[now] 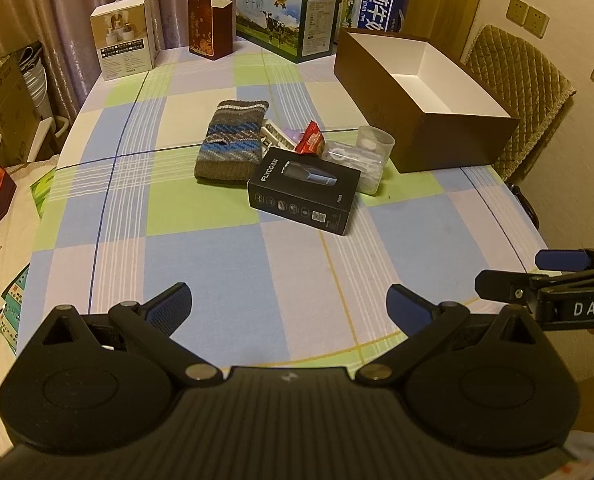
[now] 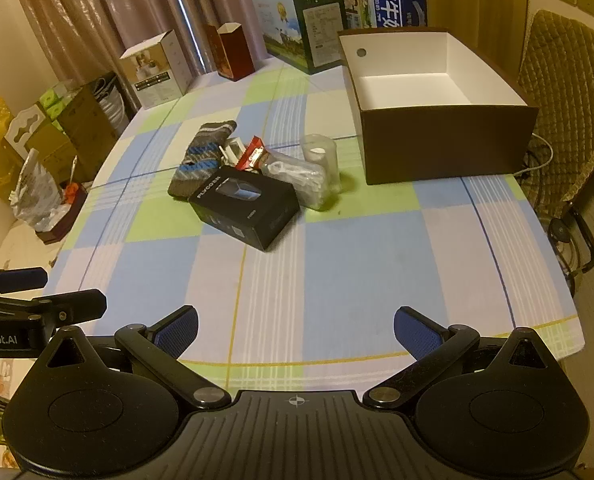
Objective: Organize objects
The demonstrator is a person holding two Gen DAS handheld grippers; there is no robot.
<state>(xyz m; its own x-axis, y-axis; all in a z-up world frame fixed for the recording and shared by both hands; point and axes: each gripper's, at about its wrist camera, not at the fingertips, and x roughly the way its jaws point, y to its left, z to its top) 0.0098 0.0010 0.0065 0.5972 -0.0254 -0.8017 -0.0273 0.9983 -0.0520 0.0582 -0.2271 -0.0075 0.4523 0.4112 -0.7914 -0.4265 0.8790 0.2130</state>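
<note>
Brown box [image 2: 449, 144] open, white inside, nothing in.

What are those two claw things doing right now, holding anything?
Left gripper: open, holding nothing, above the table.
Right gripper: open, holding nothing, above the same table.

Counted on the table: one open brown box [image 1: 453, 148], one black box [image 1: 303, 194], one knitted sock [image 1: 229, 144], one red packet [image 1: 311, 140], one clear cup [image 1: 375, 142]. Four cartons are lined up at the far edge [image 1: 123, 38]. Two grippers are seen.
</note>
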